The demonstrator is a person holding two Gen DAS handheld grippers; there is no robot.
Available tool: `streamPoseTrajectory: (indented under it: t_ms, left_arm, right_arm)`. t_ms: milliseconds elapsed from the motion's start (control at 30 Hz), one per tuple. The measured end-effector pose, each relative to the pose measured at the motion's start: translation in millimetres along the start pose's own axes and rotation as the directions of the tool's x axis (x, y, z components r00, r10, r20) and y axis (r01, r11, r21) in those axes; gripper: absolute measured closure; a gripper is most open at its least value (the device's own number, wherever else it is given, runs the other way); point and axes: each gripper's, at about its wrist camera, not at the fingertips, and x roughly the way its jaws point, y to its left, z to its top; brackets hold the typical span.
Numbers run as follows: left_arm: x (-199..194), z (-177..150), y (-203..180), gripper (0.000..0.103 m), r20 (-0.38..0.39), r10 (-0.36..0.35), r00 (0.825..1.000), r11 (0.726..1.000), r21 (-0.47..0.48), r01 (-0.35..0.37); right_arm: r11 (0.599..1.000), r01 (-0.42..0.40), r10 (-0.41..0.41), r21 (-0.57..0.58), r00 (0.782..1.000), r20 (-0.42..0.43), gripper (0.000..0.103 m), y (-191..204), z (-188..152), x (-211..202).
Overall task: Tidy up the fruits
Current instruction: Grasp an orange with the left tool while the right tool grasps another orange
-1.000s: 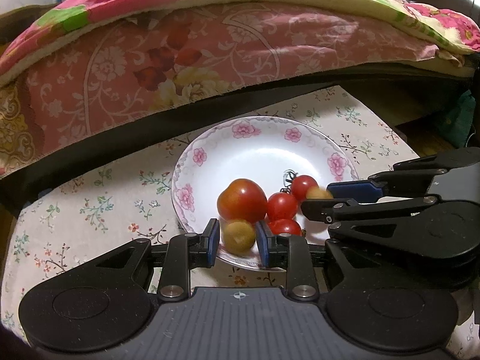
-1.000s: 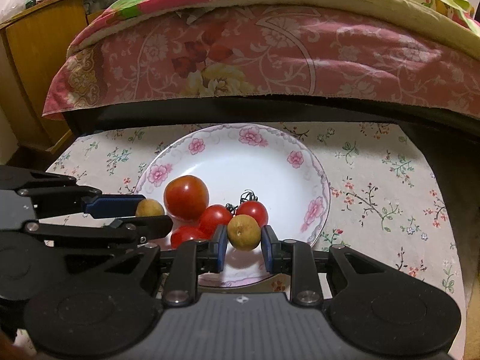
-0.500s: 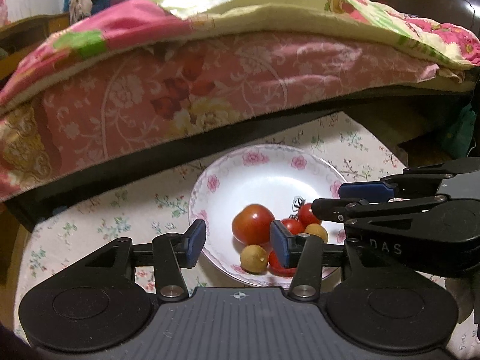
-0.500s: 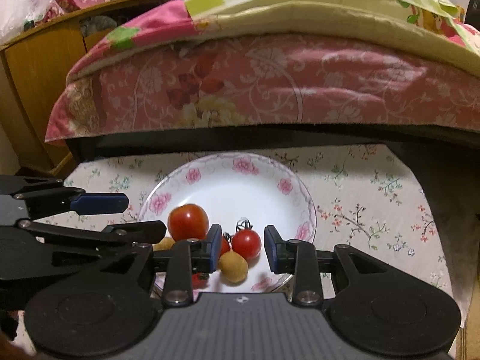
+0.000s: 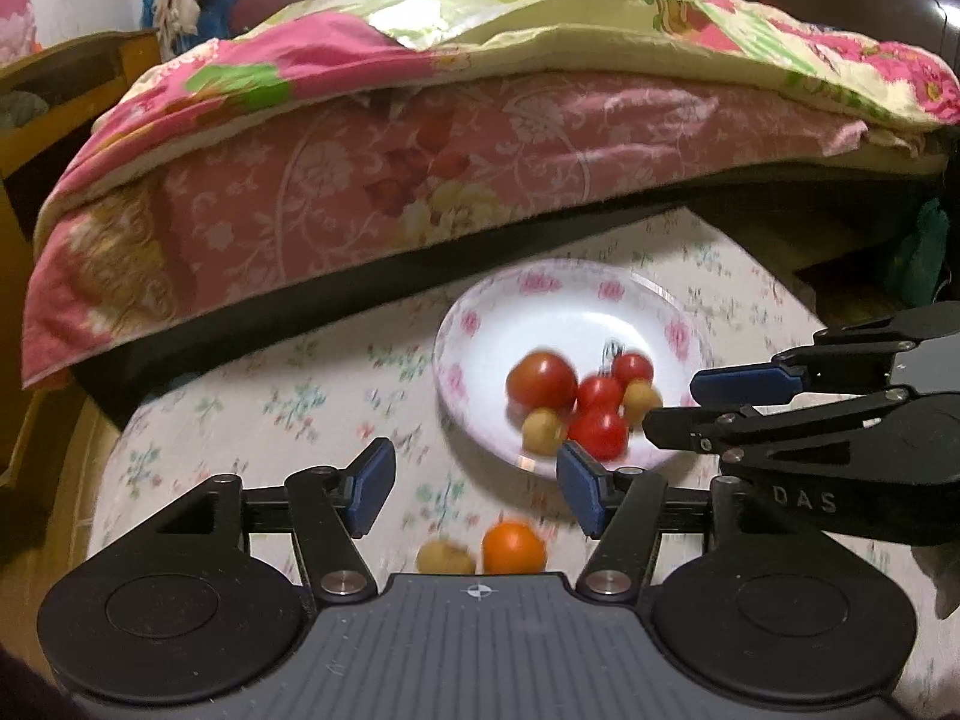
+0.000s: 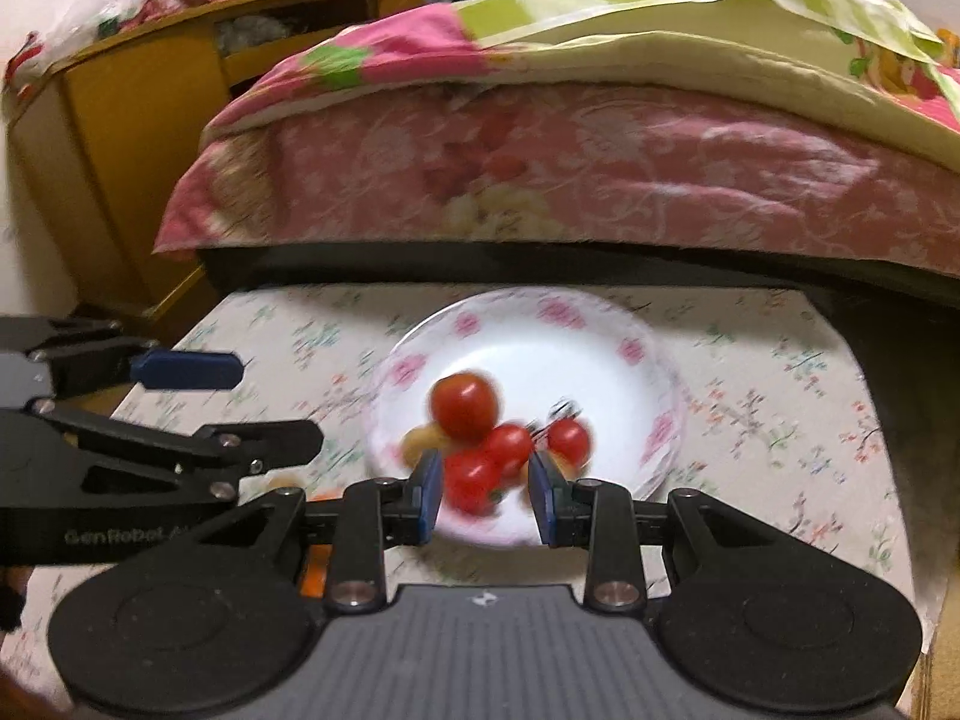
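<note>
Left tool spread wider, withdrawn from plate, empty

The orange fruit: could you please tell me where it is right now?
In the left wrist view, the orange fruit lies on the floral tablecloth, off the plate, beside a small tan fruit.

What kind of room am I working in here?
Most likely a bedroom at home: a bed with floral quilts stands right behind the low table with a flowered cloth, and a wooden cabinet stands at the left. The fruit plate sits on that table.
</note>
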Motion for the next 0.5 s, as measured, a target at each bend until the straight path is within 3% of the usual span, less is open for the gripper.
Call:
streamPoseTrajectory:
  t_ms: [333, 500]
  left_arm:
    - [-31, -47, 21, 0.030, -0.082, 0.010, 0.997, 1.000, -0.004, -0.010]
    - [-34, -62, 32, 0.029, -0.115, -0.002, 0.993, 0.999, -0.032, -0.001]
  right_arm:
    - [0.990, -0.106, 0.096, -0.091, 0.990, -0.103, 0.072, 43, -38, -3]
    - [0.983, -0.147, 0.132, -0.113, 0.983, -0.127, 0.060, 54, -42, 6]
